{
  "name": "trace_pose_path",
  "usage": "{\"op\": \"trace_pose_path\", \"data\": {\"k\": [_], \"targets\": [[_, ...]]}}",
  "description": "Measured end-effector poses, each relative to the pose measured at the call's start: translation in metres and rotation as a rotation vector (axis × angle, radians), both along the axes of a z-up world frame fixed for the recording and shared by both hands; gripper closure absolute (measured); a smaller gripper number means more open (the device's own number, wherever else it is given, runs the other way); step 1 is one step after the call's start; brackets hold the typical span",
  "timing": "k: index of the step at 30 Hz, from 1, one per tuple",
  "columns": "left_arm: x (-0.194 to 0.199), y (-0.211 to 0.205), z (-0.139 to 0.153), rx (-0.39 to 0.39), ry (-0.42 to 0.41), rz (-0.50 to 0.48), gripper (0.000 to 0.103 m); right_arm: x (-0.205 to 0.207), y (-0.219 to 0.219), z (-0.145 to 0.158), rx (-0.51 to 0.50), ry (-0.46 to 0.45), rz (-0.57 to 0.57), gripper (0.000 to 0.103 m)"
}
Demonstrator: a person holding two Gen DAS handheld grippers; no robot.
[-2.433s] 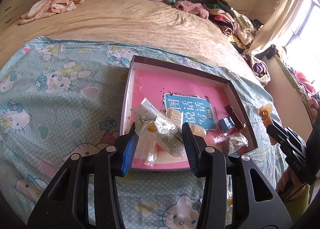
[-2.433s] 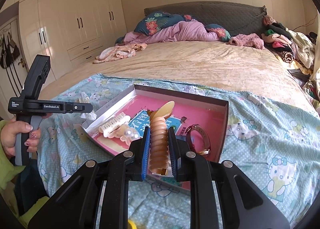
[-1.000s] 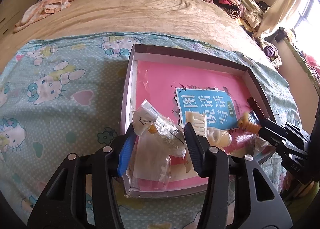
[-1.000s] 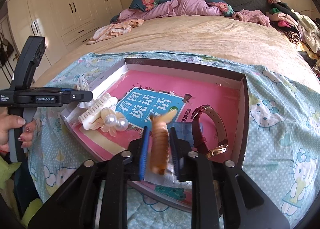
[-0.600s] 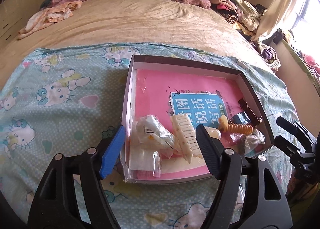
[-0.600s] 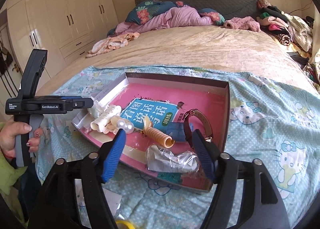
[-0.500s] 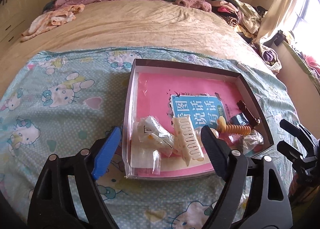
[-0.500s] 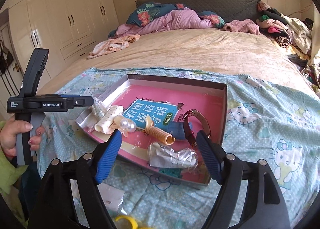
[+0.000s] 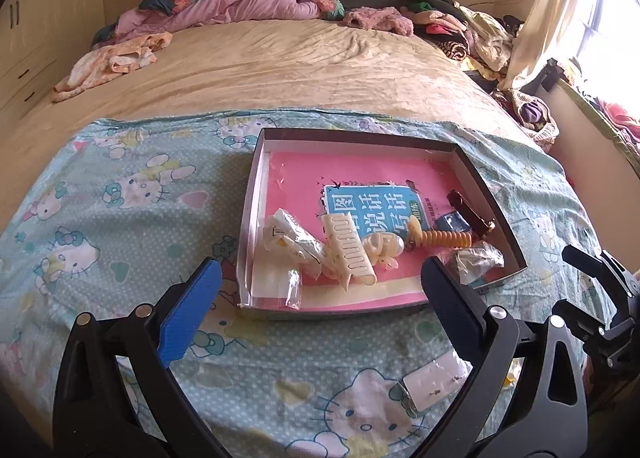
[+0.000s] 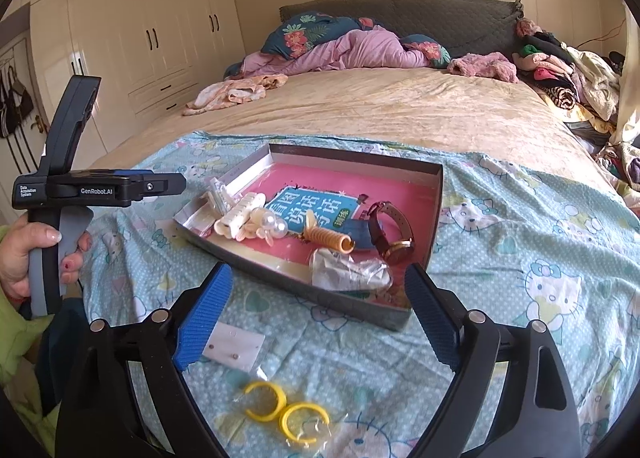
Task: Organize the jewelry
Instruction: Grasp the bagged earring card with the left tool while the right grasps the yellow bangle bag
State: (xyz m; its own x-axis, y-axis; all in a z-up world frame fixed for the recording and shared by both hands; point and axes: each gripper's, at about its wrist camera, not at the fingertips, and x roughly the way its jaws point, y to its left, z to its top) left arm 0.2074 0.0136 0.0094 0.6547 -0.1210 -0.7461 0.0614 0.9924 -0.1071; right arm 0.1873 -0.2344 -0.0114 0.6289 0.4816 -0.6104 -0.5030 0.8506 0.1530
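Cream wardrobes (image 10: pixel 132 29) at left, beige bed (image 10: pixel 400 113) under a cartoon-cat sheet (image 10: pixel 540 242), shallow box (image 10: pixel 434 217) holding the jewelry mid-sheet, clothes heap (image 10: pixel 560 69) at right, left gripper (image 9: pixel 320 298) and right gripper (image 10: pixel 320 310) both empty, jaws opening wide short of the box

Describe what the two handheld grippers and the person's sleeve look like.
Both are black plastic frames with silver rivets. The left gripper and right gripper have ribbed blue pads on their fingers. The side view of the left one shows white "GenRobot.AI" lettering and a grey handle. The person's hand has painted nails and a lime-green sleeve.
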Motion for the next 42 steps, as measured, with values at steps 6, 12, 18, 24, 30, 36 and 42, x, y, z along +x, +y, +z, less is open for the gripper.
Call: {"op": "trace_pose_path", "data": {"k": [6,12,18,24,30,36,42], "targets": [[-0.018,-0.009,-0.009,0.007,0.009,-0.021,0.010,-0.015,-0.002,-0.009,-0.010,0.021,0.008,0.016],[-0.033,-0.018,-0.025,0.008,0.040,-0.047,0.010,-0.027,0.001,-0.026,-0.018,0.068,0.026,0.015],[-0.049,-0.034,-0.045,0.045,0.071,-0.112,0.010,-0.040,0.008,-0.049,-0.039,0.124,0.056,0.015],[-0.060,-0.047,-0.061,0.075,0.096,-0.174,0.010,-0.048,0.010,-0.072,-0.091,0.161,0.076,0.015],[-0.066,-0.057,-0.076,0.057,0.136,-0.209,0.010,-0.047,0.011,-0.092,-0.106,0.187,0.066,0.012],[-0.062,-0.063,-0.087,0.039,0.174,-0.231,0.010,-0.043,0.018,-0.103,-0.119,0.135,0.073,0.015],[-0.054,-0.073,-0.095,0.029,0.192,-0.263,0.010,-0.038,0.004,-0.099,-0.067,0.122,0.065,0.042]]}}
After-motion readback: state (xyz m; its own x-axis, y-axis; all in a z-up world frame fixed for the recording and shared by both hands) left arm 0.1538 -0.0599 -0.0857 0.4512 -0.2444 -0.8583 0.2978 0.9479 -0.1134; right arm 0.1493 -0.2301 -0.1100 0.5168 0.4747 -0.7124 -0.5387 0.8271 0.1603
